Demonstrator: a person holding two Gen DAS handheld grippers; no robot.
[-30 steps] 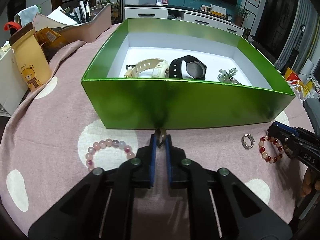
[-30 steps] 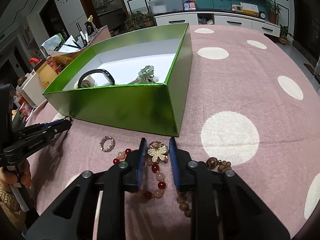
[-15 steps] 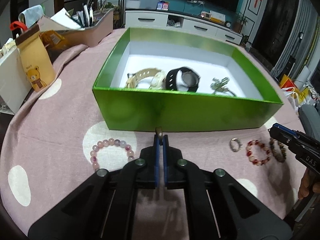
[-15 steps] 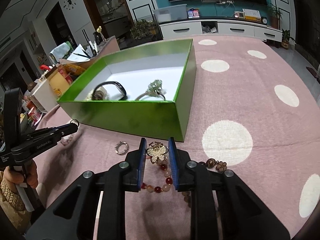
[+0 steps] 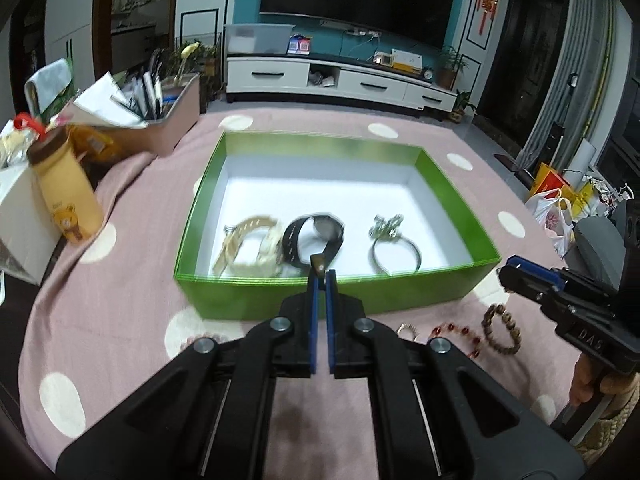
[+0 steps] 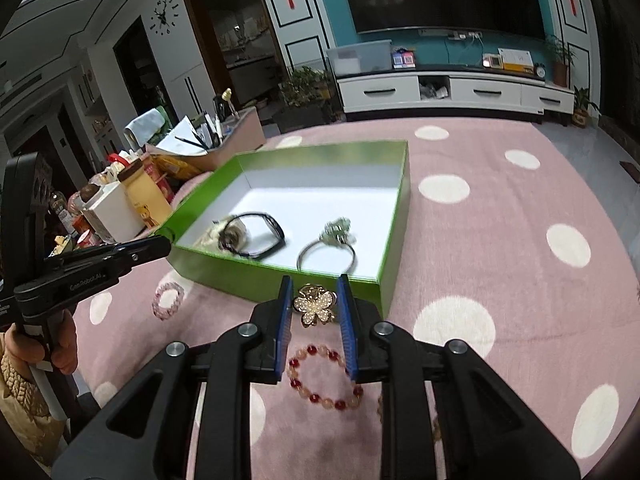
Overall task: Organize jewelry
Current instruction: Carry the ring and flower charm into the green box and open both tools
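the left gripper (image 5: 320, 276) is pinched almost closed on a small dark ring (image 5: 318, 261) at its tips, held up over the near wall of the green box (image 5: 332, 300). the right gripper (image 6: 315, 292) is narrowed on a gold flower brooch (image 6: 314, 305), which sits between its blue pads just short of the box's near corner.

under the right gripper, on the pink dotted cloth (image 6: 500, 240), lies a red and pale bead bracelet (image 6: 326, 376). to its left, near the box, a pink bead bracelet (image 6: 168, 300) lies on the cloth. in the left view a brown bead bracelet (image 5: 502, 330) lies by the right gripper, with a small ring (image 5: 408, 330) beside the red beads, partly hidden behind the left finger.

inside the box, on its white floor, lie a cream watch (image 5: 250, 250) at left, a black watch (image 5: 316, 240) touching it in the middle, and a silver bangle with a green charm (image 5: 392, 246) to the right, apart from the watches. the far half of the box floor is bare.

left of the box stand a yellow bear pouch (image 5: 68, 196) and a white carton (image 5: 18, 224); behind them a tan bin (image 5: 168, 124) holds pens and papers. far back are a white tv cabinet (image 5: 340, 82) and a dark tv (image 5: 356, 4).
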